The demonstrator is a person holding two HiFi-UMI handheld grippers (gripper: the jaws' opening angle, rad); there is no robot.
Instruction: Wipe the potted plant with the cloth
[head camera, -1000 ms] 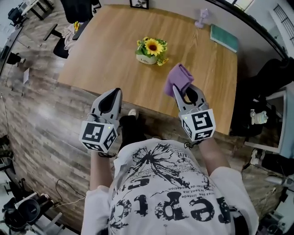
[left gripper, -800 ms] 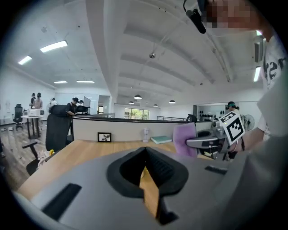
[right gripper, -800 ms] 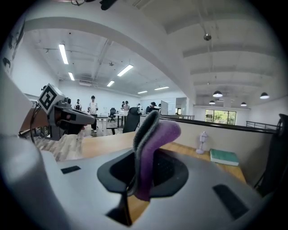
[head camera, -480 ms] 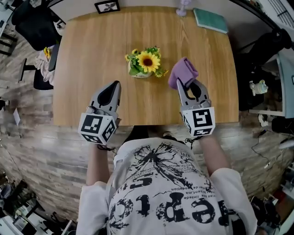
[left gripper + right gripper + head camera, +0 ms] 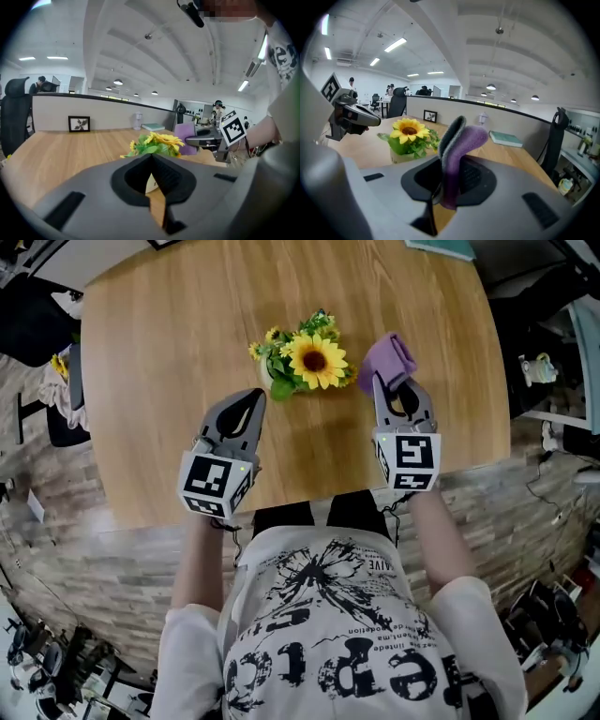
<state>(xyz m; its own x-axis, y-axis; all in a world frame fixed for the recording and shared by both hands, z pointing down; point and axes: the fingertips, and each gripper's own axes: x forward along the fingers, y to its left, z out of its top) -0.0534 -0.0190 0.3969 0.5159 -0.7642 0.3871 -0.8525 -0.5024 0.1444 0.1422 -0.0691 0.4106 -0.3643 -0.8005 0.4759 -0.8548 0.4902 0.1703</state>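
Your right tongs (image 5: 395, 388) clamped on purple cloth (image 5: 388, 356), just right of potted plant (image 5: 307, 360) mid tabletop (image 5: 159, 362). Your left tongs (image 5: 251, 401) closed tight, empty, near plant. Bring cloth gently onto leaves and petals; brace pot with left against tipping.

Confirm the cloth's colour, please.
Purple cloth, with a grey edge; right gripper view shows it best.
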